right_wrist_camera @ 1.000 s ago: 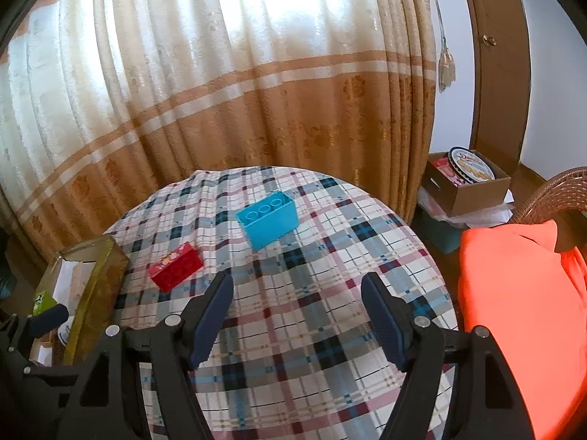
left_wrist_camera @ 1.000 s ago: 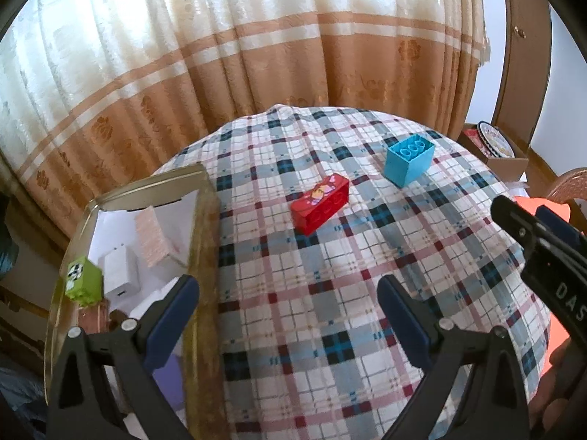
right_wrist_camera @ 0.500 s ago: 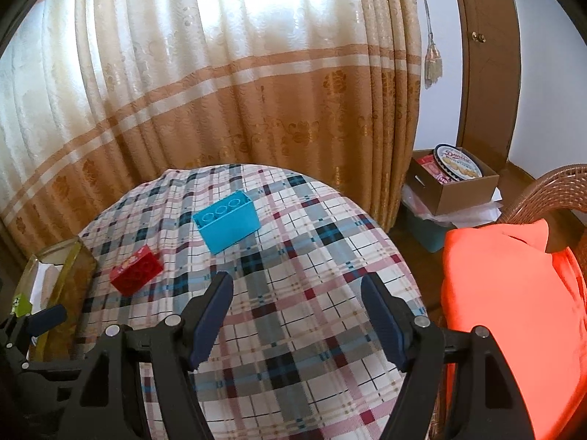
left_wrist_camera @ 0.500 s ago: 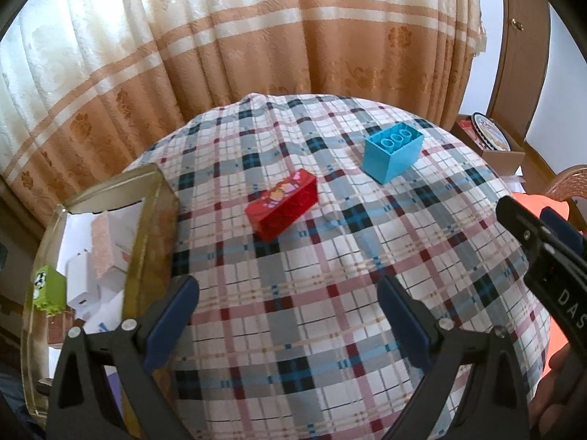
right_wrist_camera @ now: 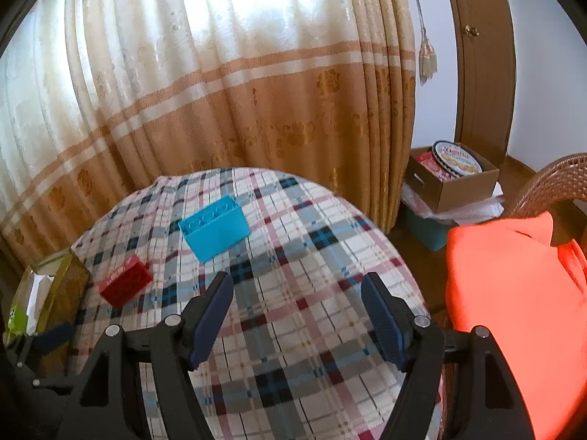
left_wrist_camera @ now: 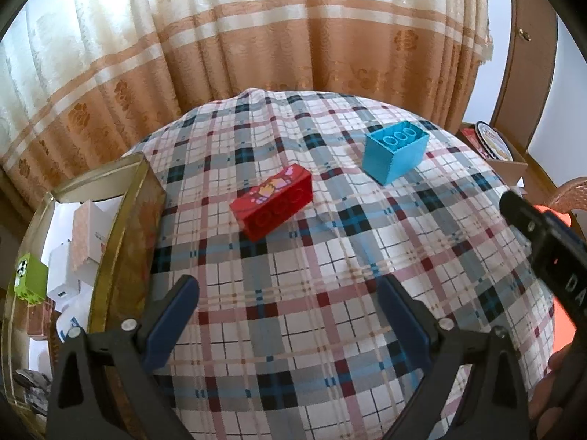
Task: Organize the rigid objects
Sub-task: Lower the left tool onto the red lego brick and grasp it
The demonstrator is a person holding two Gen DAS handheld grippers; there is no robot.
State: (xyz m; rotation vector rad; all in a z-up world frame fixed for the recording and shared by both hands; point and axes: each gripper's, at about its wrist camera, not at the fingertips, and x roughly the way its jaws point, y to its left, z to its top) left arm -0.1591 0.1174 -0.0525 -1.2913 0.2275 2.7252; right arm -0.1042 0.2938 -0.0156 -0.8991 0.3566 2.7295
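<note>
Two bricks are seen lying on the plaid-covered desk (left_wrist_camera: 330,293): a red brick (left_wrist_camera: 273,201) near the middle and a blue brick (left_wrist_camera: 396,150) farther back to the right, well apart from each other. A clear gold-rimmed box (left_wrist_camera: 121,242) is set at the desk's left edge; a green brick (left_wrist_camera: 29,280) and white packets are held inside it. The left gripper (left_wrist_camera: 288,315) is held over bare cloth with fingers wide, nothing between them; the red brick is ahead, with nothing in the way. The right gripper (right_wrist_camera: 295,315) is likewise spread wide and empty, the blue brick (right_wrist_camera: 214,227) ahead and slightly left.

Only in the right view are an orange cloth (right_wrist_camera: 513,311) on a wicker chair (right_wrist_camera: 550,179) and a cardboard carton (right_wrist_camera: 455,179) with a biscuit tin fully shown. The box contents are seen clearly only in the left view. A curtain (right_wrist_camera: 220,91) is hung behind the desk.
</note>
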